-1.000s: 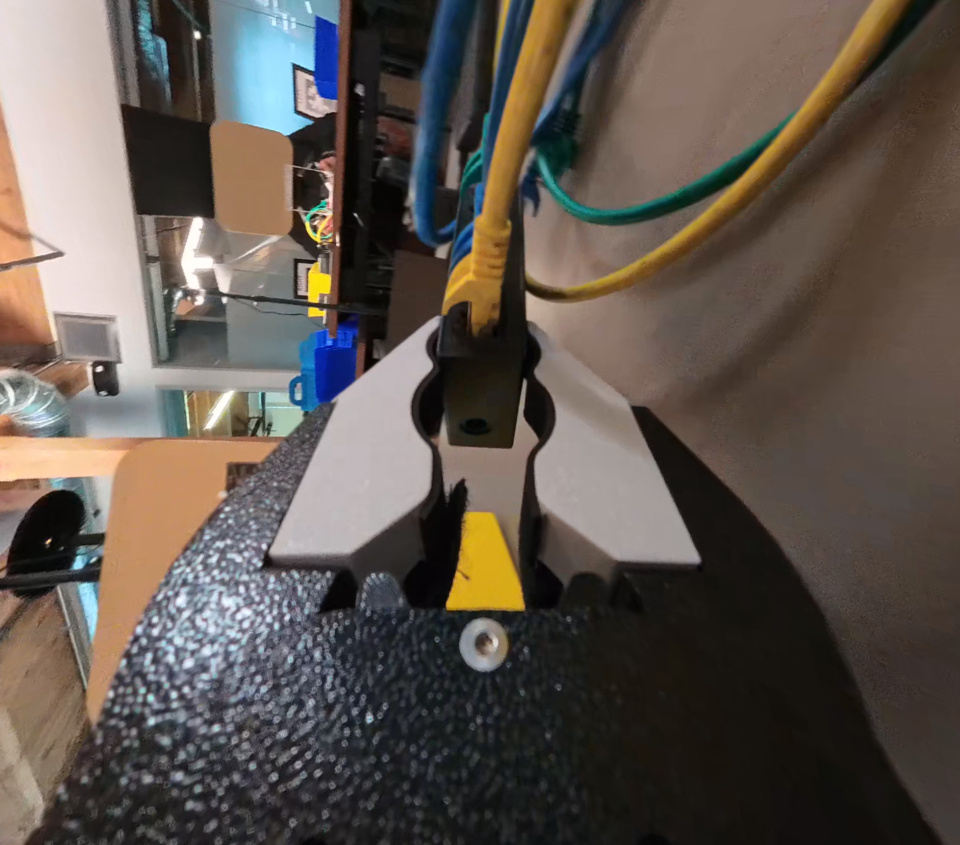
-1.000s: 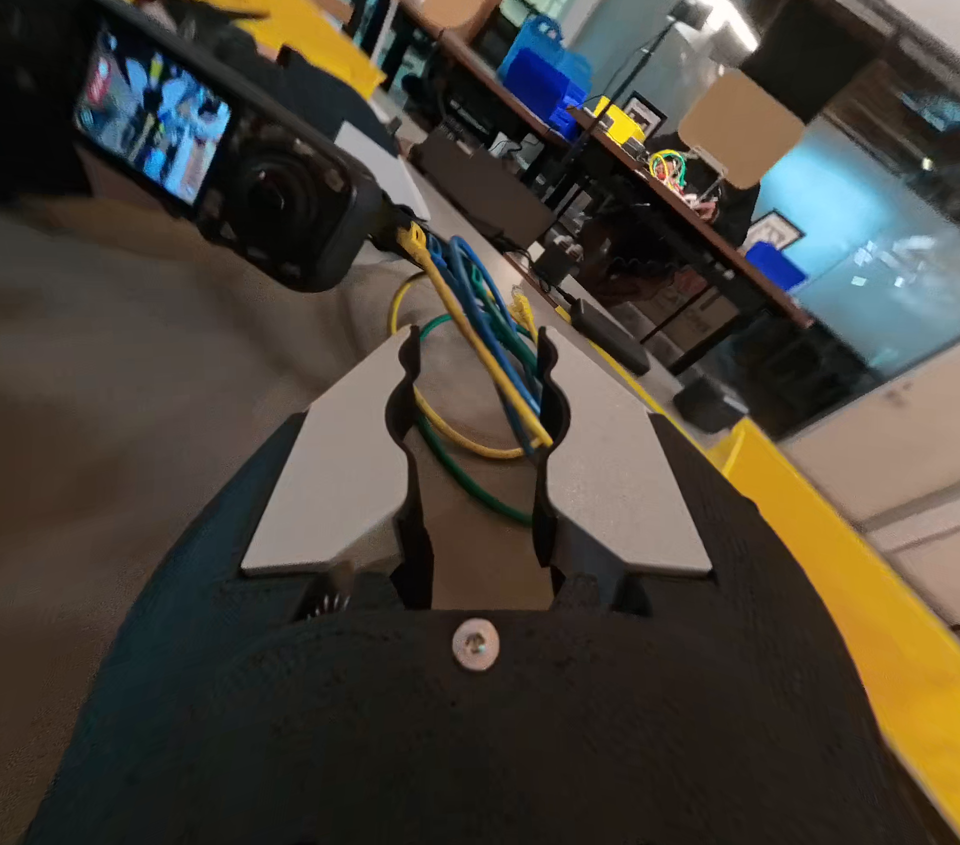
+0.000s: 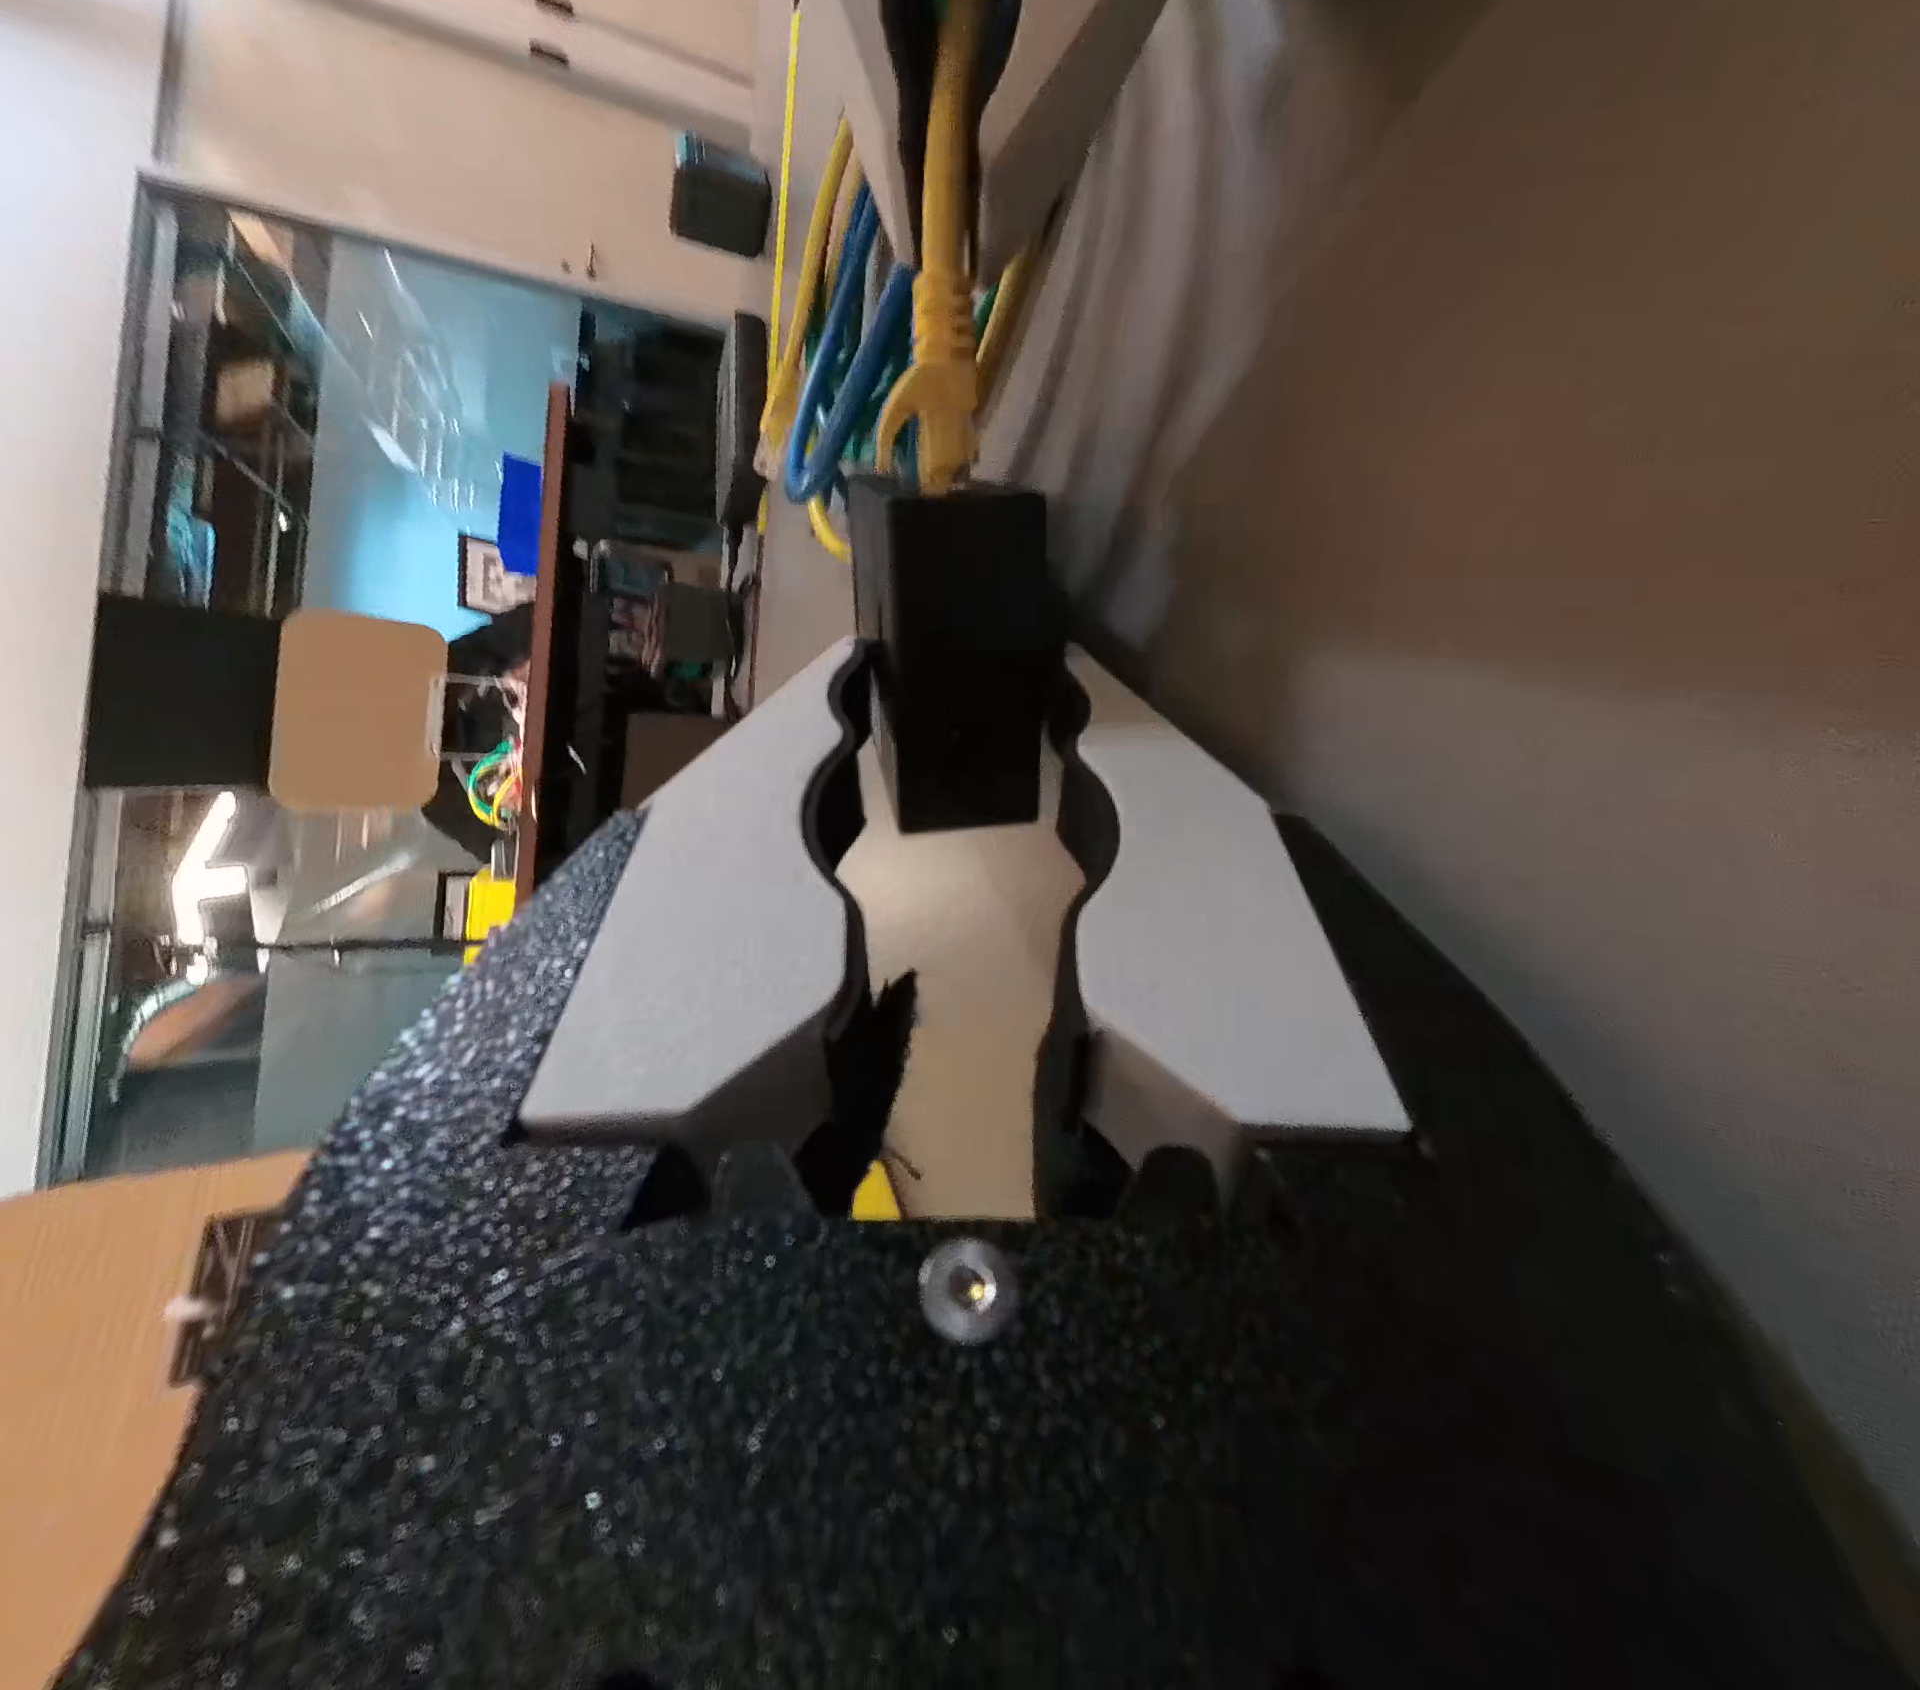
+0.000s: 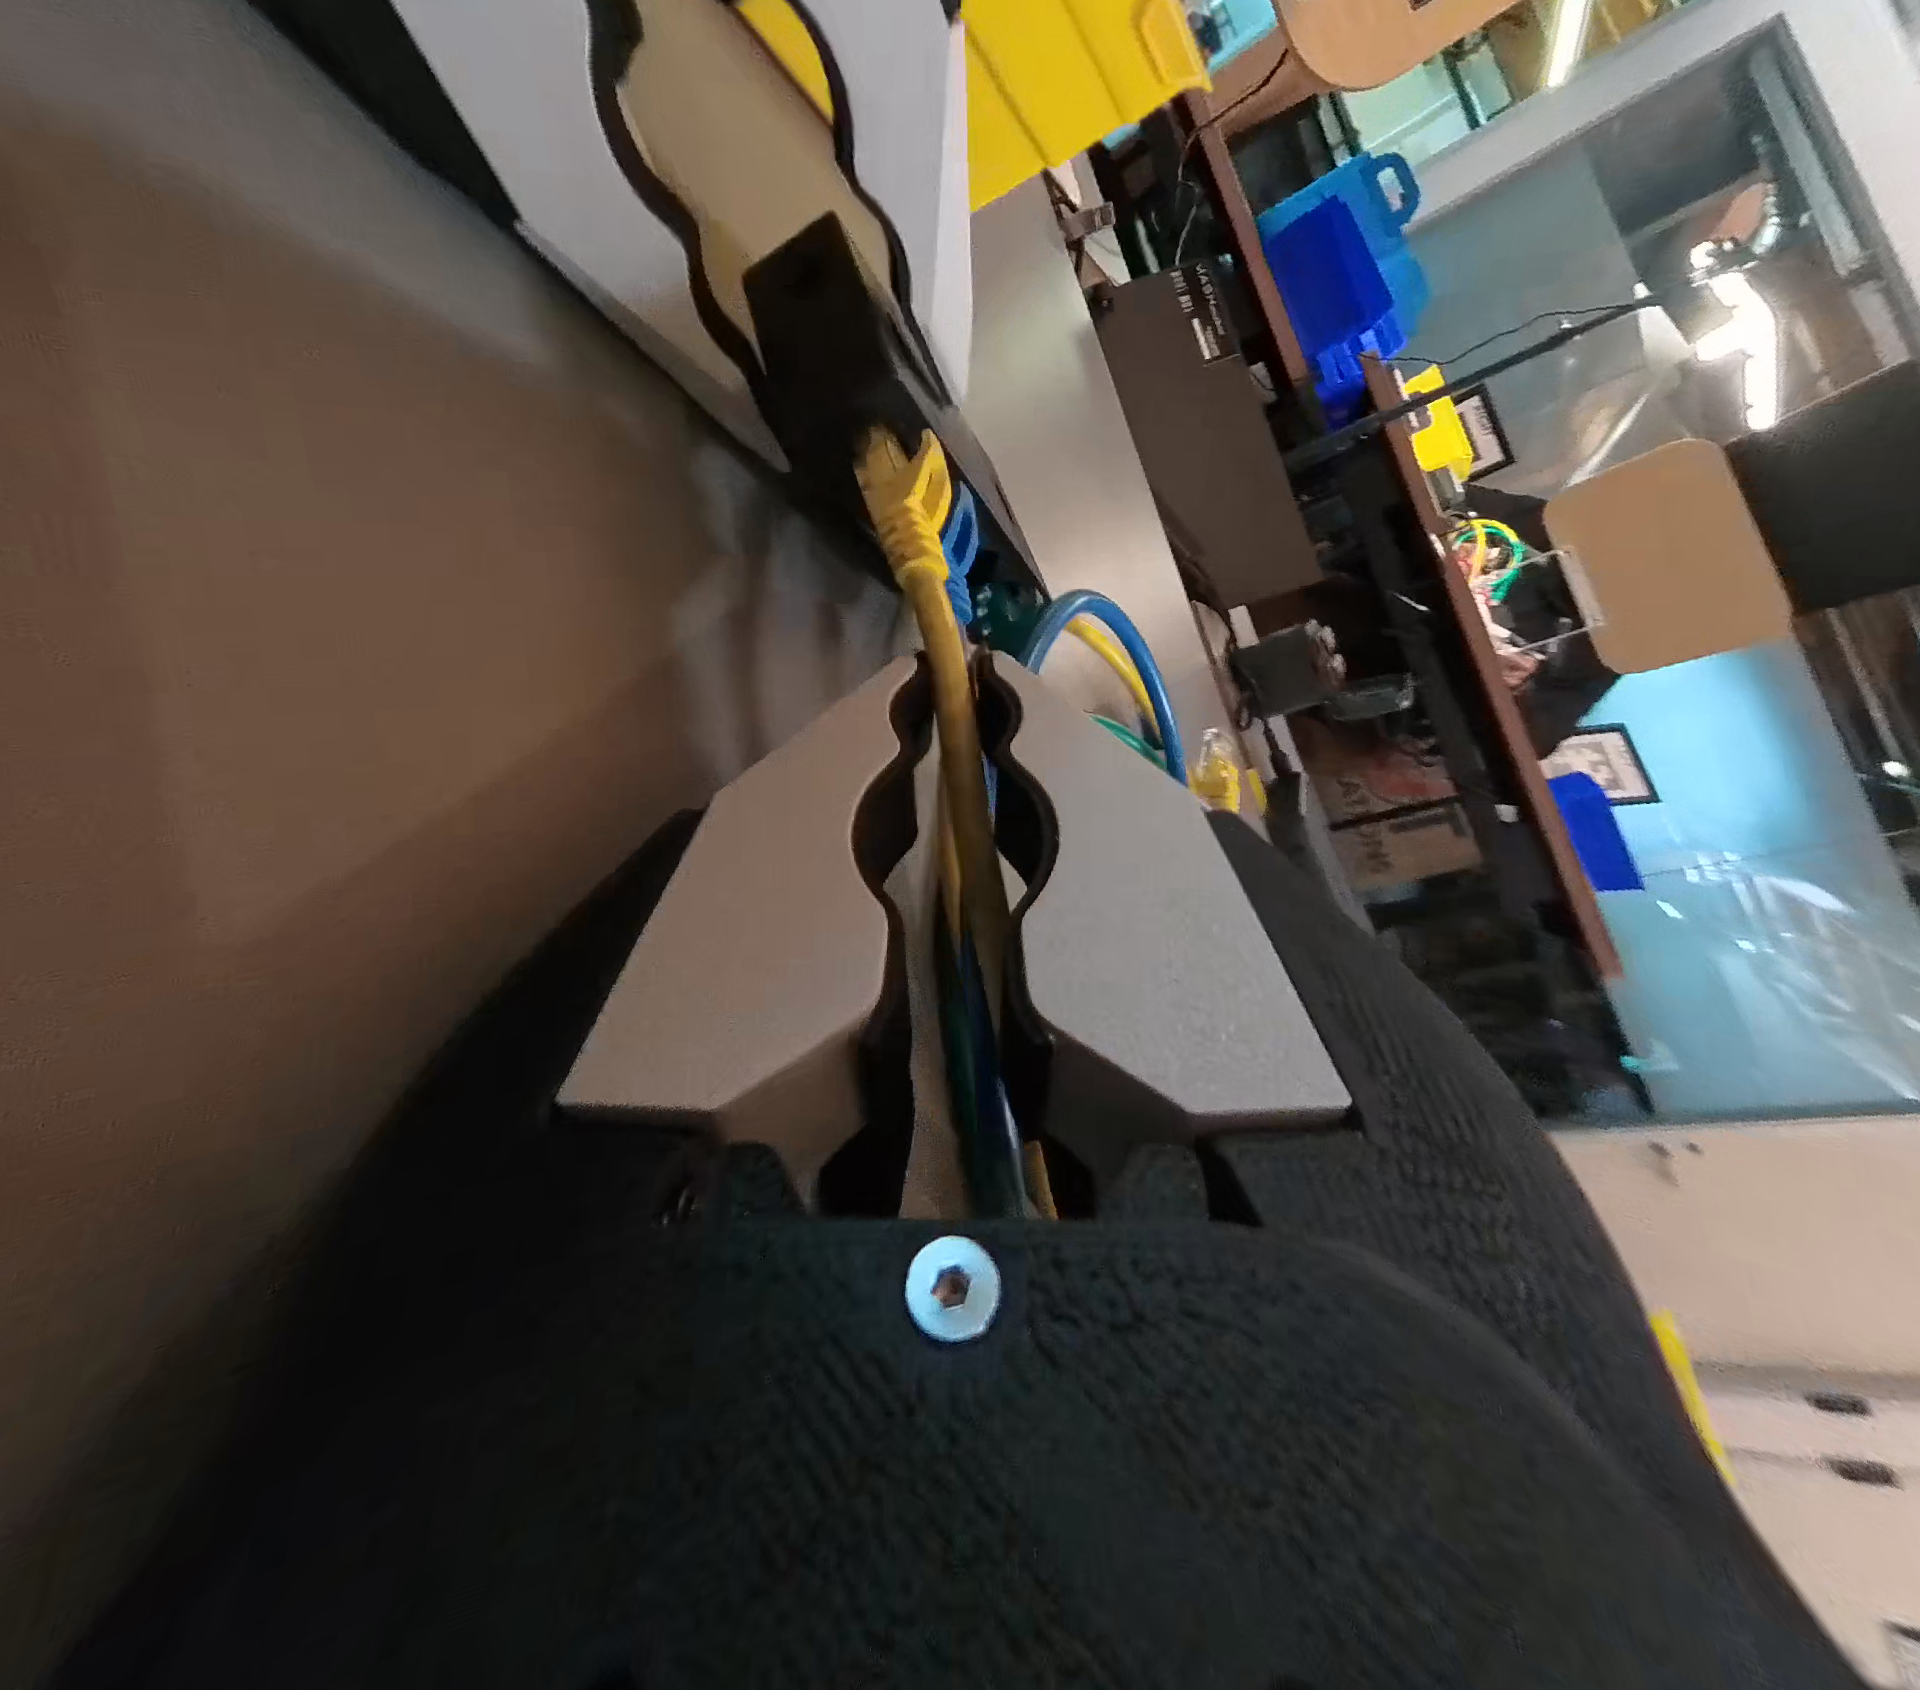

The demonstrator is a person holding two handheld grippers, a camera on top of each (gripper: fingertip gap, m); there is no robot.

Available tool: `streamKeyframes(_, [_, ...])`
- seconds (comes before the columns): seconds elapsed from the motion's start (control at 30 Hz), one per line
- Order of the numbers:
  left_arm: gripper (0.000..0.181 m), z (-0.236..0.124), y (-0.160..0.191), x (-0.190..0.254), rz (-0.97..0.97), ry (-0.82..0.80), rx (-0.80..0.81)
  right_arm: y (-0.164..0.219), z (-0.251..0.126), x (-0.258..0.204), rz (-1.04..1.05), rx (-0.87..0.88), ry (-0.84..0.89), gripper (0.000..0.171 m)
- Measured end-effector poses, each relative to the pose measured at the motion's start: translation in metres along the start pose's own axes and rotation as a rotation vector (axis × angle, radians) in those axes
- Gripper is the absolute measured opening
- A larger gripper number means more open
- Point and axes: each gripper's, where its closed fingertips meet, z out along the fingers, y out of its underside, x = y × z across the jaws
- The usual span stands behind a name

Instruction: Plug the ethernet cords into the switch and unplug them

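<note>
The left hand-held gripper (image 3: 961, 684) is clenched on the near end of the black switch (image 3: 961, 653), its grey fingers (image 3: 727, 892) pressed to both sides of the box. A yellow ethernet cord (image 3: 943, 373) sits plugged into the switch's far face, with blue cords (image 3: 847, 393) looping just beside it. The right hand-held gripper (image 4: 954, 690) is closed around that yellow cord (image 4: 951, 684) a little back from its plug at the switch (image 4: 821, 352), which lies on the tan surface (image 4: 312, 601).
</note>
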Motion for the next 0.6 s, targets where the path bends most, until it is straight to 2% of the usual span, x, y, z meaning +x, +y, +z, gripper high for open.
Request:
streamKeyframes(0.1, [0.033,0.005,-0.012,0.0,0.037,-0.004,0.048,-0.001,0.001,-0.001,0.041,0.011,-0.026,0.007])
streamKeyframes(0.2, [0.029,0.012,-0.007,-0.003,0.102,-0.035,-0.002,-0.001,0.0,0.0,0.069,0.014,-0.031,0.01])
streamKeyframes(0.27, [0.028,0.014,-0.004,-0.005,0.108,-0.039,-0.026,-0.006,-0.001,0.002,0.081,0.028,-0.012,0.017])
streamKeyframes(0.33, [0.026,0.013,-0.005,-0.005,0.068,-0.019,-0.022,-0.017,-0.004,0.006,0.024,0.042,0.04,0.028])
streamKeyframes(0.4, [0.025,0.011,-0.004,-0.006,0.04,-0.008,-0.025,-0.021,-0.003,0.004,-0.097,0.02,0.091,0.028])
streamKeyframes(0.5, [0.025,0.01,-0.004,-0.006,0.023,0.006,-0.019,-0.035,0.0,-0.009,-0.166,0.064,0.055,0.033])
streamKeyframes(0.6, [0.025,0.009,-0.006,-0.005,0.007,0.017,-0.01,-0.029,0.009,-0.015,-0.208,0.033,0.031,0.034])
